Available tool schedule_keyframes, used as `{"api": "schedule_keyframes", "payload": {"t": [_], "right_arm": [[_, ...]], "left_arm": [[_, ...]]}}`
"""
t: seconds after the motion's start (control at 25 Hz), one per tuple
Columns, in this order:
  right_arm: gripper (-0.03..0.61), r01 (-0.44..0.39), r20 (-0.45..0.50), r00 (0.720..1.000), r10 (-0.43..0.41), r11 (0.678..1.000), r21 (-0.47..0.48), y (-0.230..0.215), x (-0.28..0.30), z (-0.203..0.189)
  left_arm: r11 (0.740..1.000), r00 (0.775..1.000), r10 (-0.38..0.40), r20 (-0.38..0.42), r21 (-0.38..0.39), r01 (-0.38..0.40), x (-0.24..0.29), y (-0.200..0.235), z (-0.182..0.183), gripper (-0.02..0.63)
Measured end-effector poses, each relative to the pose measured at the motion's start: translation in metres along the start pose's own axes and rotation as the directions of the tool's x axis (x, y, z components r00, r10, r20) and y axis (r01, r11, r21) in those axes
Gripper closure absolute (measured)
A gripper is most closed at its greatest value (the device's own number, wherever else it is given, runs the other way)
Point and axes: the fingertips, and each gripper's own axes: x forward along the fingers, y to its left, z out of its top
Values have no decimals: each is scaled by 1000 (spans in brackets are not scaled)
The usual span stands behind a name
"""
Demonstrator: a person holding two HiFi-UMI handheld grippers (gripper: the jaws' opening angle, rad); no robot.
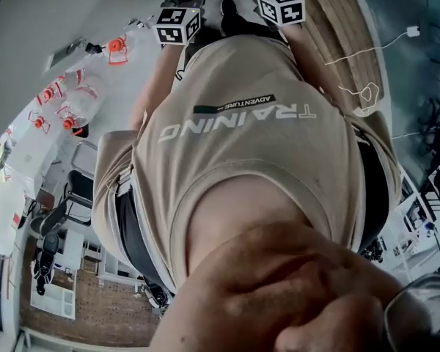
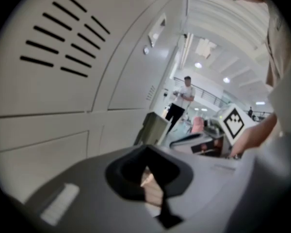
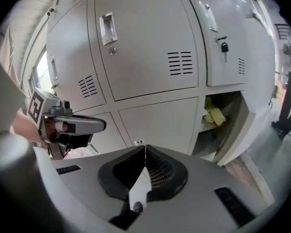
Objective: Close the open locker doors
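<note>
Grey locker door (image 3: 245, 135) ajar | left gripper (image 2: 146, 171), right gripper (image 3: 144, 152): jaws together, empty, likely for blunt pushing | door not yet touched

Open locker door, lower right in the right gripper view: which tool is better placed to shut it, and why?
Probably the right tool: the open door lies ahead on its side, while the left tool sits farther left, beside closed doors.
</note>
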Motion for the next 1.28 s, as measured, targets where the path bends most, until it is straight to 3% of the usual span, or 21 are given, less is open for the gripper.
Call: {"api": "schedule_keyframes", "payload": {"t": [0.28,0.56,0.8,1.0,1.28], "right_arm": [[563,69,35,997,-71,996,50,-33,-34,-21],[563,96,127,987,-101,994,42,-77,-53,-5],[563,41,115,992,-45,999,33,-118,-66,-8],[563,53,110,993,-42,994,-96,-162,-65,3],[563,-80,98,991,94,986,-146,-205,-62,7]], "left_arm": [[1000,1000,-9,-12,24,9,7,-30,-2,614],[998,999,36,-10,50,-35,25,-43,4,614],[995,997,80,24,56,-81,66,-61,34,614],[992,993,118,14,47,-118,106,-70,49,614],[991,991,134,-11,-19,-134,173,-101,49,614]]}}
